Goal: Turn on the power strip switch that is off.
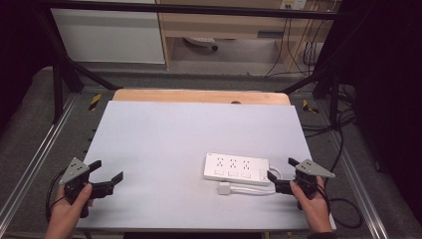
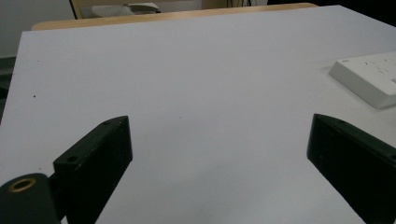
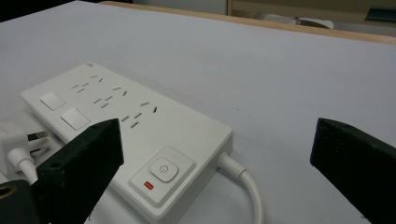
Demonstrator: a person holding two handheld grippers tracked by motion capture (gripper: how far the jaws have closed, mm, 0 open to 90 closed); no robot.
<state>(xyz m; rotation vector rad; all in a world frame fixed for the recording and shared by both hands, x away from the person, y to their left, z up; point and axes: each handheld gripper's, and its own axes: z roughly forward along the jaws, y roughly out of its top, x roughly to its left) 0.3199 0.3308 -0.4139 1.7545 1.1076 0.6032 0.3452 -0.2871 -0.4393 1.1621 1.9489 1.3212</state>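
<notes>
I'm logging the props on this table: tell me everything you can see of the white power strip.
The power strip is a flat white, plastic-looking block lying face up on the table, toward its right side. It has three groups of socket slots, square buttons along one edge, and a power button with a small red mark. Its white cable leaves the end nearest the right tongs; the plug lies beside it.

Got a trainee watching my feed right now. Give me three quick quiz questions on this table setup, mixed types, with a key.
1. True or false: the left gripper holds the white rectangular plastic power strip.
2. Which gripper is nearest the strip's power button? A) left B) right
3. Fill in: the white plug lies on the pale grey table top on the strip's ____ side, toward the person.

Key: 1 false; 2 B; 3 near.
</notes>
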